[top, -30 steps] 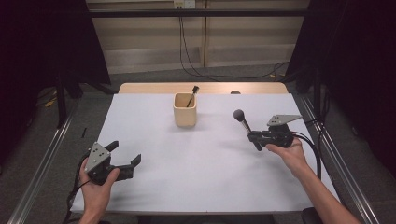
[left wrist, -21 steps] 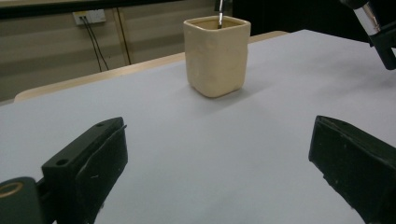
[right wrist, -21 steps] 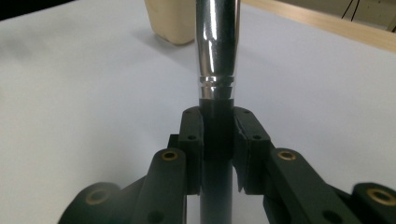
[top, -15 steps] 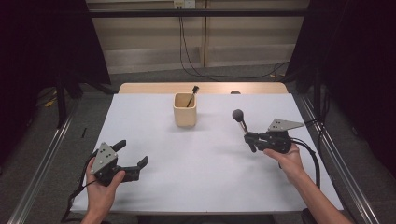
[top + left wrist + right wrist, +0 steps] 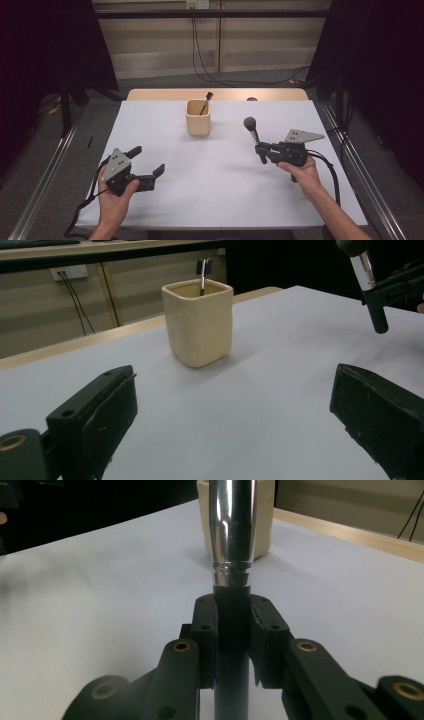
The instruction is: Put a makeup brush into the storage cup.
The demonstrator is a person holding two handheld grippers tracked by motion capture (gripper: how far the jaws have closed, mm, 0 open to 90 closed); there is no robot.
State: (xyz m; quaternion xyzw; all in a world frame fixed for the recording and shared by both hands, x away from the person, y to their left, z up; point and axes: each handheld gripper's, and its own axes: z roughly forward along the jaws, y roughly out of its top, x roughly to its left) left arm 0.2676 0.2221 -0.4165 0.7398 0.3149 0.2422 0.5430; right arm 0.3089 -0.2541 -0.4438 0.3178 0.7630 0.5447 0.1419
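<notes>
High view: right gripper (image 5: 261, 150), jaws clamped on black-handled makeup brush with silver ferrule (image 5: 253, 132), held upright above white worktop (image 5: 215, 170), right of cream square ceramic cup (image 5: 198, 118). Left gripper (image 5: 148, 167) idle, jaws apart. Risk: tilted brush striking cup rim, tipping it.

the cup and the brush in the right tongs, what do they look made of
Cup: probably glazed ceramic, cream, with a soft sheen and slightly uneven walls. Makeup brush: polished metal ferrule with mirror-like highlights above a matte black handle, plastic or painted wood, clamped in the right tongs.

Black gripper (image 5: 261, 148), grey 3-cornered plate (image 5: 301, 135), trailing black cable (image 5: 330, 172).
</notes>
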